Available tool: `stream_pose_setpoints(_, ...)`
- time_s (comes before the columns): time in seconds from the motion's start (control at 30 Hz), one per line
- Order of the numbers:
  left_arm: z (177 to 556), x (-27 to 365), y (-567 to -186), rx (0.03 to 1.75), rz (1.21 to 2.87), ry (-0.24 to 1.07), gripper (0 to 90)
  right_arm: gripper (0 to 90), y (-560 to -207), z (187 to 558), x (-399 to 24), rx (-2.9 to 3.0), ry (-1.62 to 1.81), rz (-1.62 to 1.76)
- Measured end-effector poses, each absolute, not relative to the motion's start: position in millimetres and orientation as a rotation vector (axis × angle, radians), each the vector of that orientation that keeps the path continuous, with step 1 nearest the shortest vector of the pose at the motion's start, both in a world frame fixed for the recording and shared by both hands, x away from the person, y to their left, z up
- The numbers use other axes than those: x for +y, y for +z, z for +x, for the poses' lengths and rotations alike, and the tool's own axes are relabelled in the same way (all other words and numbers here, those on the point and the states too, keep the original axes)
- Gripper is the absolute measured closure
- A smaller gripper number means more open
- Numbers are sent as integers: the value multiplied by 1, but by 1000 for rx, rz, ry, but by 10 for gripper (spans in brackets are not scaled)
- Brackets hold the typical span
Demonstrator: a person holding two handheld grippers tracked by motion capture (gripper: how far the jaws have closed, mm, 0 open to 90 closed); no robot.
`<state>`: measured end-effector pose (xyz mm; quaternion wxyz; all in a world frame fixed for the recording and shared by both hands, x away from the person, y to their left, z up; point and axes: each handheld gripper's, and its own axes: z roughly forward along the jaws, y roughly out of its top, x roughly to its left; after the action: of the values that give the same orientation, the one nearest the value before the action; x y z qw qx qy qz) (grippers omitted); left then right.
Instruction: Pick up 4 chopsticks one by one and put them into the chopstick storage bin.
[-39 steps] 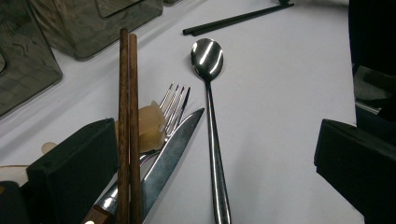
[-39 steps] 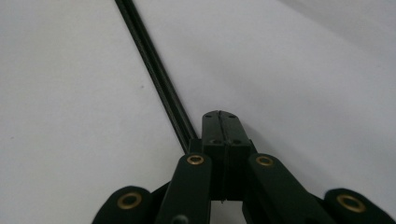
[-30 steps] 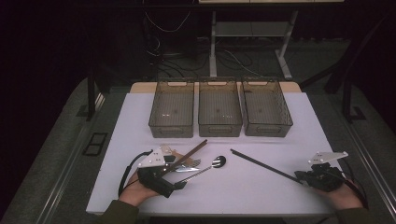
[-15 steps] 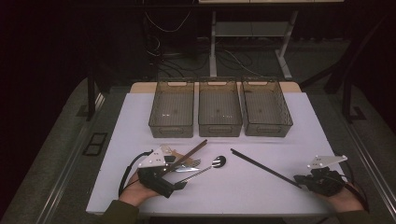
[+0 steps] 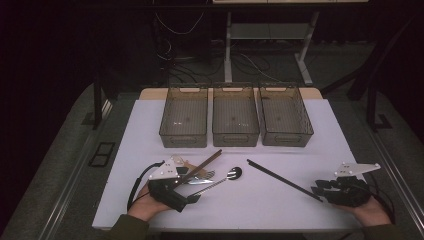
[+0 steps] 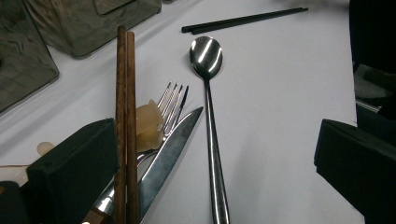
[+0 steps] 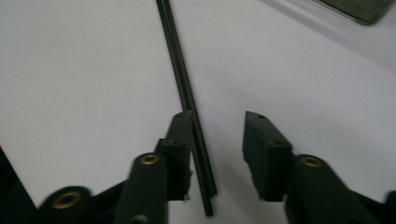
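Two black chopsticks (image 7: 187, 102) are laid on the white table (image 5: 280, 200), between the jaws of the right gripper (image 7: 217, 140), which have just been opened. The left gripper (image 6: 210, 158) is spread wide around a spoon (image 6: 208, 93).

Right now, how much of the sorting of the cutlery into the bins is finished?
Nothing looks done: the three bins look empty. In hand: the right gripper has just been opening around the near end of the black chopsticks, which lie between its jaws, not pinched. Left: the wooden chopsticks, fork, knife and spoon lie by the open left gripper.
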<state>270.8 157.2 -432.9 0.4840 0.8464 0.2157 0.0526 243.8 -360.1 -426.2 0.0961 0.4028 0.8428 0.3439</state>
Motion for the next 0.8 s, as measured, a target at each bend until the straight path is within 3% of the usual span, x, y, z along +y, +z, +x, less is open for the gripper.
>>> stream_pose_setpoints(0.2, 271, 157, -433, 527, 2061, 129, 0, 461, -426, 249, -353, 2530, 1068, 1161)
stream_pose_setpoints(0.8, 270, 156, -433, 532, 2057, 126, 0, 364, -413, 270, -328, 2610, 1131, 1053)
